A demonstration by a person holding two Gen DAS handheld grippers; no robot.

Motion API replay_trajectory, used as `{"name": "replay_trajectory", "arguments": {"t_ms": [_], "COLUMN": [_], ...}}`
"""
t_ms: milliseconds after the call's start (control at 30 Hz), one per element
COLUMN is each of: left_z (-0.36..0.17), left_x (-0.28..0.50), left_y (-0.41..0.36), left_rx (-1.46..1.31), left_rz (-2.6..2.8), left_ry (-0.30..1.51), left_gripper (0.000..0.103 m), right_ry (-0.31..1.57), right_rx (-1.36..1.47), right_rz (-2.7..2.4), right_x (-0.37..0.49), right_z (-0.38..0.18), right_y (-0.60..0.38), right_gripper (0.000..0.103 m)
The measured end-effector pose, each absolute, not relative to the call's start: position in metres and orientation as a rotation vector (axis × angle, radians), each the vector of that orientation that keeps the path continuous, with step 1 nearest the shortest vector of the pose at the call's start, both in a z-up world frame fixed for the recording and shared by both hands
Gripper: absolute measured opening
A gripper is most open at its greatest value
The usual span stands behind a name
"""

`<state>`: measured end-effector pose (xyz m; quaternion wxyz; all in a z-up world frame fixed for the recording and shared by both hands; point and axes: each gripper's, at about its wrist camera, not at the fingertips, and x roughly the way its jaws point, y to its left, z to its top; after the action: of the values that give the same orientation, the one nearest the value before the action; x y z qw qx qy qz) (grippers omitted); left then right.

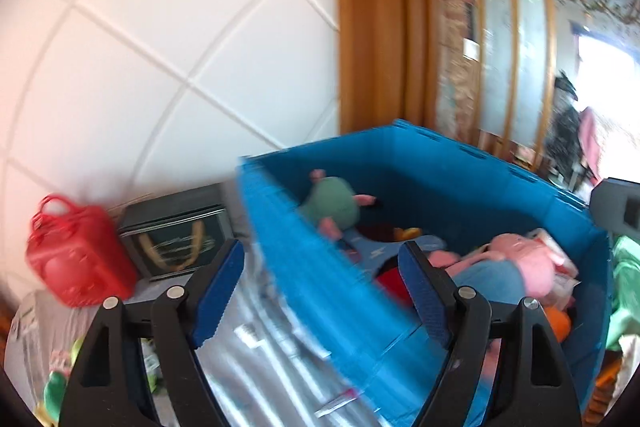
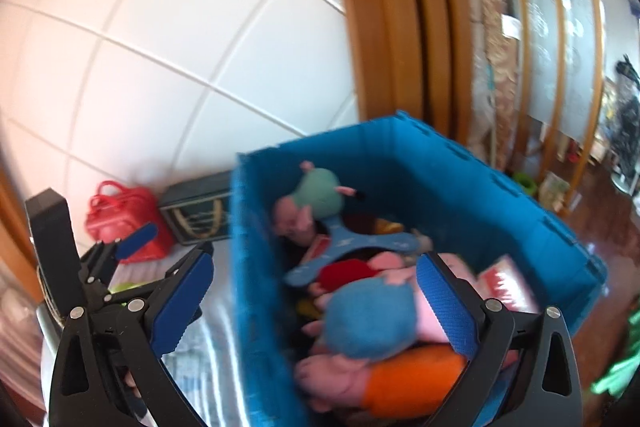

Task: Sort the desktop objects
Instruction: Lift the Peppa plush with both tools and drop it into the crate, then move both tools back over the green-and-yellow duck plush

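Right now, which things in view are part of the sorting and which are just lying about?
Part of the job: blue crate; the toys in it, among them a green plush, a blue boomerang and an orange plush; both tongs, open and empty.

Lying about: red bag; dark box; wooden door frame.

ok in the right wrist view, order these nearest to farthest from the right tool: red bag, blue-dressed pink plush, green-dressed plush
1. blue-dressed pink plush: in the blue crate, lying between the open fingers of the right tool.
2. green-dressed plush: deeper in the crate, against its far left corner.
3. red bag: outside the crate to the left, by the white wall.
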<state>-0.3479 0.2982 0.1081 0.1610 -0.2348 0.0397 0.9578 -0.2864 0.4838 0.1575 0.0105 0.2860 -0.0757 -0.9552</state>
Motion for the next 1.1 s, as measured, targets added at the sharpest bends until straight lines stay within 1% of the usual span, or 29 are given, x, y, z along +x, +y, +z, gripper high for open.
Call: {"name": "replay_trajectory", "arguments": {"t_ms": [100, 233, 567, 733, 833, 967, 1033, 1100], "left_z": [0.097, 0.077, 0.013, -0.017, -0.033, -0.064, -0.083, -0.096], "left_x": [-0.327, -0.3, -0.24, -0.228, -0.219, -0.211, -0.207, -0.202], "left_y": [0.254, 0.198, 0.064, 0.004, -0.023, -0.059, -0.08, -0.099], "left_rx": [-0.671, -0.702, -0.878, -0.996, -1.07, -1.177, -1.287, -1.319], "left_rz": [2.806, 2.931, 3.141, 3.184, 3.217, 3.267, 3.288, 3.265], "left_ry": [0.075, 0.071, 0.009, -0.092, -0.125, -0.245, -0.311, -0.38], "left_gripper": [0.079, 0.079, 0.079, 0.079, 0.079, 0.079, 0.079, 0.079], "right_ry": [-0.207, -0.165, -0.029, 0.037, 0.041, 0.083, 0.129, 0.18], "right_rx": [0.851, 0.849, 1.003, 1.037, 1.051, 1.125, 1.17, 1.216], "right_rz": [-2.95, -2.903, -2.686, -2.594, -2.548, -2.446, -2.384, -2.335], "right_x": [-0.277, -0.272, -0.282, -0.286, -0.292, -0.311, -0.317, -0.32], "right_z": [0.152, 0.135, 0.069, 0.041, 0.024, -0.013, -0.034, -0.054], "right_y": [0.456, 0.414, 0.285, 0.216, 0.182, 0.137, 0.113, 0.09], "right_gripper": [0.103, 0.103, 0.103, 0.103, 0.103, 0.103, 0.103, 0.103]}}
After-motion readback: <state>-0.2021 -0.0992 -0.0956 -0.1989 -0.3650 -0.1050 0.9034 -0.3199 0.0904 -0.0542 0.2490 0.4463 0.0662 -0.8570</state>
